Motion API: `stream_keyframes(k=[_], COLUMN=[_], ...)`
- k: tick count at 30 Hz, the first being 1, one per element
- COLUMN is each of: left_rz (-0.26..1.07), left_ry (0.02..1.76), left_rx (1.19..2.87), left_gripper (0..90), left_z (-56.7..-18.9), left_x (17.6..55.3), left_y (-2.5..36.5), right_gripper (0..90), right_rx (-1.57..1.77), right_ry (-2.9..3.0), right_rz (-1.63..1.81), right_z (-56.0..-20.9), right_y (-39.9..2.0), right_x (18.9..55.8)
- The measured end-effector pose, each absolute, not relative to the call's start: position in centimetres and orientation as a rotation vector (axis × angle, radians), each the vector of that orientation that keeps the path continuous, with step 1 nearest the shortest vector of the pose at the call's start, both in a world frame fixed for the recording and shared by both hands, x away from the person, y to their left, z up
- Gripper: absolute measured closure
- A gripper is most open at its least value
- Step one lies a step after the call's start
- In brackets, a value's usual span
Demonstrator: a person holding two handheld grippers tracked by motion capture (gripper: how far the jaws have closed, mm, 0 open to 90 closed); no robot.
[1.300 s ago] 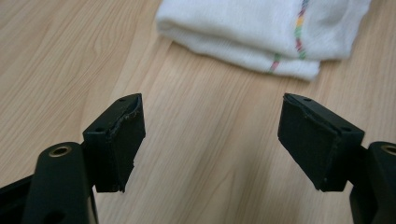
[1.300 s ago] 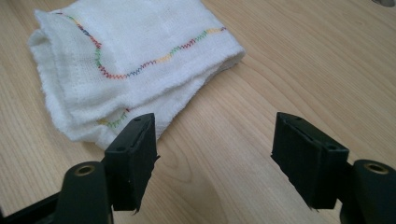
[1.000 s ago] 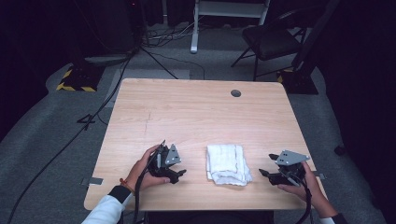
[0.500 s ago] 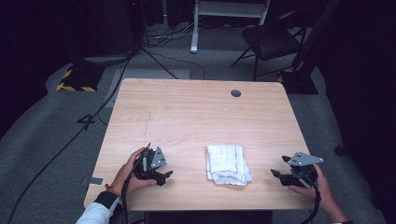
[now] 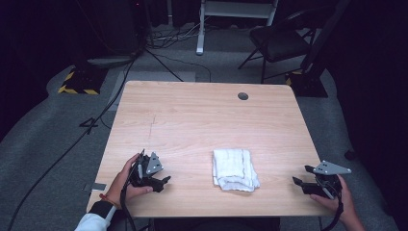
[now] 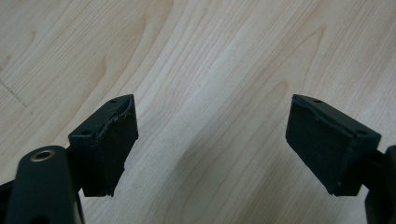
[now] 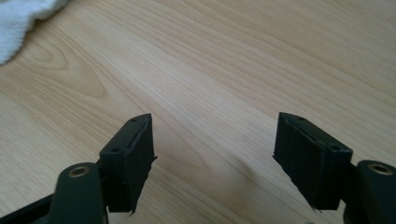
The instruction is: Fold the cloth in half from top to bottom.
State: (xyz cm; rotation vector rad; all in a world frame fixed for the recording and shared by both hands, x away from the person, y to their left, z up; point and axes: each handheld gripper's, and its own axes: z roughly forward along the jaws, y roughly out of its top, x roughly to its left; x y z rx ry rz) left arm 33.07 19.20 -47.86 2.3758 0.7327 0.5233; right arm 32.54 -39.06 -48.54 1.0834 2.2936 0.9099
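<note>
A folded white towel [image 5: 235, 169] lies on the light wooden table [image 5: 202, 120], near its front edge and right of the middle. My left gripper [image 5: 162, 182] rests low at the front left, a hand's width left of the towel, pointing right. Its jaws stand open over bare wood in the left gripper view [image 6: 210, 135]. My right gripper [image 5: 299, 184] sits at the front right corner and points left at the towel. It is open [image 7: 215, 140] with nothing between its jaws, and a corner of the towel [image 7: 18, 18] shows at the upper left of that view.
A round grommet hole [image 5: 243, 96] sits near the table's far edge. Beyond the table are a dark chair [image 5: 279, 43], a white stand [image 5: 235, 19], floor cables [image 5: 96, 120] and a black-and-yellow striped block [image 5: 77, 84].
Both hands have drawn back toward the front edge and outward from the towel, the left one leftward, the right one toward the right corner. The towel has not moved.
</note>
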Motion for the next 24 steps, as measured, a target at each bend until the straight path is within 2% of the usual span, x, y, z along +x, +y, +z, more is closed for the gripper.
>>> stream_keyframes(k=[14,24], left_rz=[0.499,0.399], left_ry=[0.875,1.035], left_rx=[2.340,2.189], left_gripper=[17.9,16.3], left_z=[-49.1,-50.3], left_x=[33.4,33.2], left_y=[22.9,26.6], right_gripper=[28.2,23.4], right_rx=[1.251,1.295], right_ry=[2.210,2.187], right_rz=[0.934,0.969], right_z=[-49.9,-50.3], right_y=[-42.1,-42.8], right_x=[32.0,31.9])
